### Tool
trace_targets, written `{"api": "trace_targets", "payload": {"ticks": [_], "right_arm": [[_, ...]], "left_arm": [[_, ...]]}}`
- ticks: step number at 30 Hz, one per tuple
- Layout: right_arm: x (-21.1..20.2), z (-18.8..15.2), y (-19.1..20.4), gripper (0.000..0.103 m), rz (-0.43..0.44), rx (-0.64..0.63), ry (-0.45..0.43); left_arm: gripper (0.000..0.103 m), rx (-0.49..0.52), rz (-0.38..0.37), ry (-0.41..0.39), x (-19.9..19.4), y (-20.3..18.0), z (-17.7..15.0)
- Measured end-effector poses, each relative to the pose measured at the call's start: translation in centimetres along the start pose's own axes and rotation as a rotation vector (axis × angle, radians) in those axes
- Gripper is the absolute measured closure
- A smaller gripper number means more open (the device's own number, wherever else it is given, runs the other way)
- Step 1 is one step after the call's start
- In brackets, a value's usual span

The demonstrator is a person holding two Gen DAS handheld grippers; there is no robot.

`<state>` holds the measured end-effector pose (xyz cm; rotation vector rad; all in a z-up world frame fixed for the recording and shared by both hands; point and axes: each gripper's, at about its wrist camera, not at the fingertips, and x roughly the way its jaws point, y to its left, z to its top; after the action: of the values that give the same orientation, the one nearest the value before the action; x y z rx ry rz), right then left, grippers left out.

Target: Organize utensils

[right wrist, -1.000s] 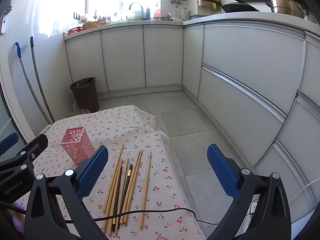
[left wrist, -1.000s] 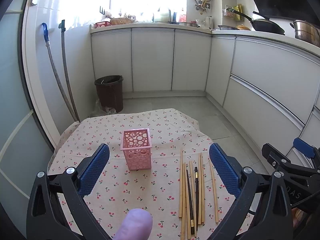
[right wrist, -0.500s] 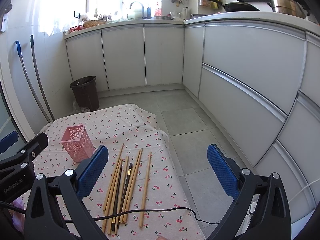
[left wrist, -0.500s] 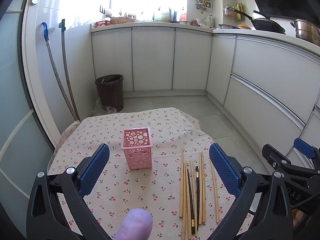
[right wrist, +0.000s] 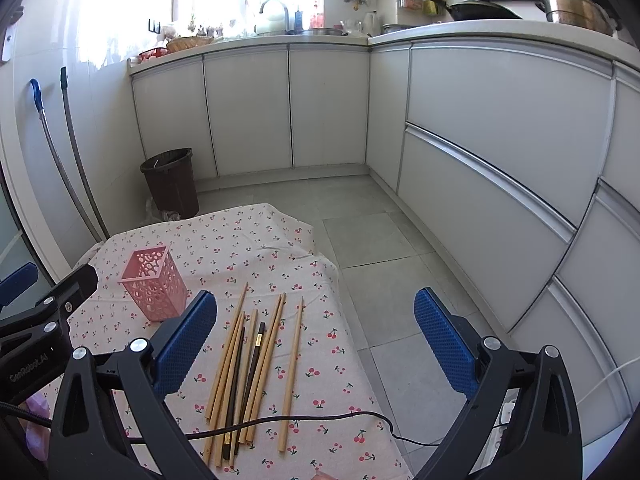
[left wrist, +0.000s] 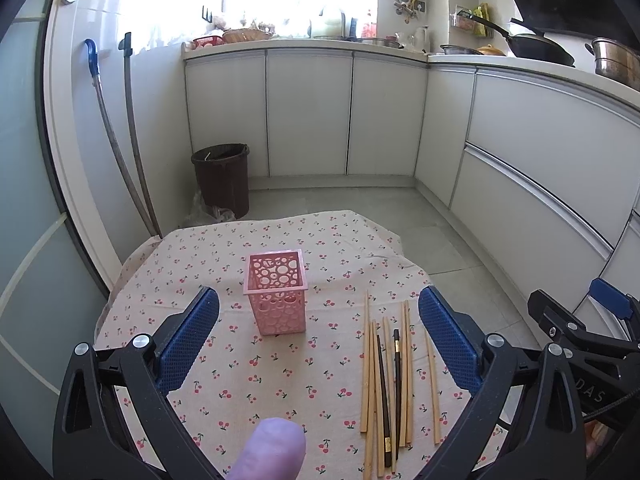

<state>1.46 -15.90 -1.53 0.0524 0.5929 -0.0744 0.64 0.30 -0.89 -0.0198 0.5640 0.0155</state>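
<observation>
Left gripper: your blue pads are spread wide with nothing between them, hovering over the near part of the cherry-print cloth.

Pink holder: it stands upright on the cloth, left of centre, square and full of round holes. It sits in the gap between your left pads but farther out, touching neither.

Chopsticks: they lie flat in a loose bundle toward the cloth's right side, near its front edge, running lengthwise away from you. Most are pale wood, with two dark ones in the middle of the bunch. One pale stick lies a little apart on the right. All of them rest outside the holder, just right of it.

Right gripper: your fingers here are wide open too, holding nothing. The left pad hangs over the cloth just beside the bundle; the right pad is out past the cloth's right edge, above the floor tiles.

Cable: a thin black lead crosses over the near ends of the chopsticks in the right wrist view.

Beyond the cloth: a brown bin stands on the floor past the far left corner, against the white cabinets.
</observation>
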Motion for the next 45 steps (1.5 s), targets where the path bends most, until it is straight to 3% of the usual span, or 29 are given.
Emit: {"api": "trace_targets", "payload": {"ticks": [14,19,24,28,33,37,39,41,44,45], "right_arm": [[0.5,-0.1,-0.4,0.007,0.004,0.027,0.023],[1.2,0.4,-3.0,0.007,0.105,0.176,0.073],[3.3,0.5,-7.0,0.007,0.330,0.433,0.202],[5.0,0.0,-8.9,0.007,0.473,0.582,0.293],[6.4,-1.0,-11.1,0.007,0.545,0.759,0.348],[7.0,-1.3,-12.8,0.007,0.523,0.813,0.360],[7.4,-1.5,-13.5,0.007,0.508,0.834,0.369],[7.9,-1.9,-14.3,0.007,0.534,0.873,0.385],[8.6,-2.1,-14.9,0.007,0.549,0.905,0.393],[8.8,-2.0,-15.0,0.007,0.550,0.902,0.395]], "left_arm": [[0.007,-0.006,-0.010,0.043,0.8,-0.1,-0.1],[0.007,-0.033,-0.061,0.217,4.0,0.3,-1.0],[0.007,-0.008,-0.067,0.381,8.3,-0.4,-2.9],[0.007,-0.084,-0.069,0.500,11.4,-0.6,-3.8],[0.009,-0.182,-0.151,0.626,16.2,-2.9,-2.1],[0.009,-0.140,-0.178,0.722,20.3,-6.3,-0.8],[0.012,-0.085,-0.145,0.743,22.7,-7.6,-0.4],[0.031,-0.039,-0.108,0.771,25.0,-8.3,-0.6],[0.051,-0.022,-0.062,0.818,27.9,-8.1,-1.5],[0.054,-0.016,-0.041,0.814,28.5,-8.0,-1.7]]}}
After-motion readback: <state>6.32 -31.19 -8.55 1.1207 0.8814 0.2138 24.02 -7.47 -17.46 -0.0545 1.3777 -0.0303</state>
